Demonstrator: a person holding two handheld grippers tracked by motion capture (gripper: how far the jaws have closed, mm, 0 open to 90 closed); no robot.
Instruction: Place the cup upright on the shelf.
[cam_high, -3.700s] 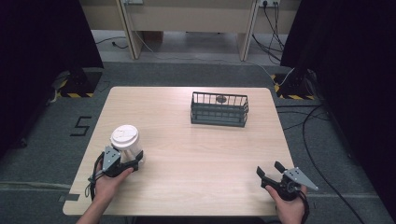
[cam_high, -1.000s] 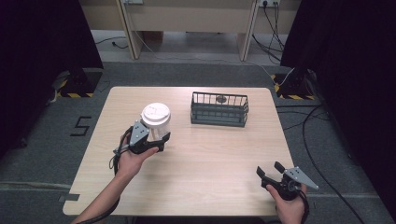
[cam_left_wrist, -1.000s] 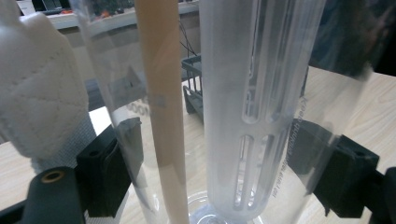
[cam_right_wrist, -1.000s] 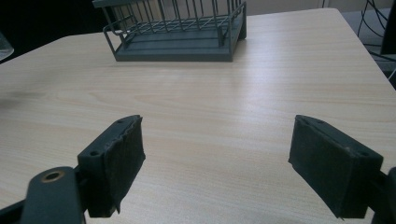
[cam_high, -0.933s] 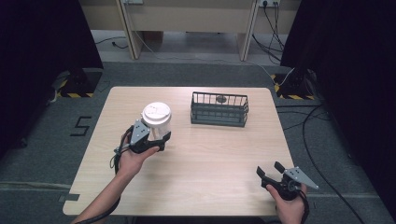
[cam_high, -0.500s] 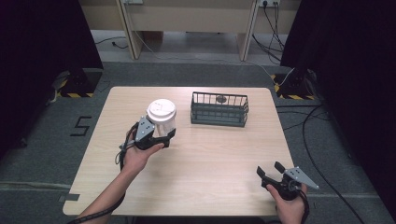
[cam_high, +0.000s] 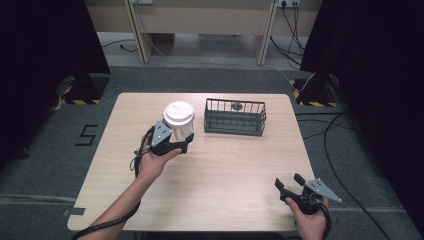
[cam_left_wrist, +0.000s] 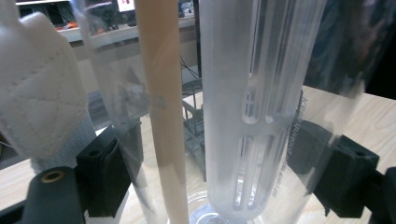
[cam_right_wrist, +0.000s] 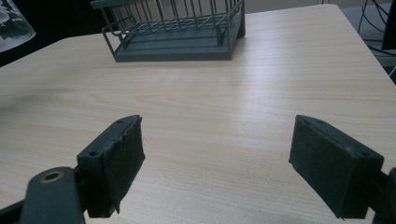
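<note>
A clear plastic tumbler (cam_high: 179, 120) with a white lid is clamped between the jaws of my left gripper (cam_high: 176, 141), just left of the wire basket (cam_high: 234, 118). Up close in the left gripper view, the tumbler (cam_left_wrist: 252, 93) holds a white slotted insert and a beige straw (cam_left_wrist: 161, 107), and my left gripper (cam_left_wrist: 229, 172) is shut on its wall. A white cloth strap (cam_left_wrist: 35, 93) hangs at the left there. My right gripper (cam_high: 288, 181) rests open near the front right edge of the table, and in its own view the right gripper (cam_right_wrist: 217, 158) has nothing between its pads.
The dark grey wire basket (cam_right_wrist: 173, 28) stands at the back middle of the wooden table (cam_high: 235, 165) with a small dark round object (cam_high: 236, 105) inside. Cables lie on the floor to the right. Black curtains flank both sides.
My left gripper has carried the tumbler from the front left of the table to the right and farther back, close to the basket. The right gripper has stayed put.
</note>
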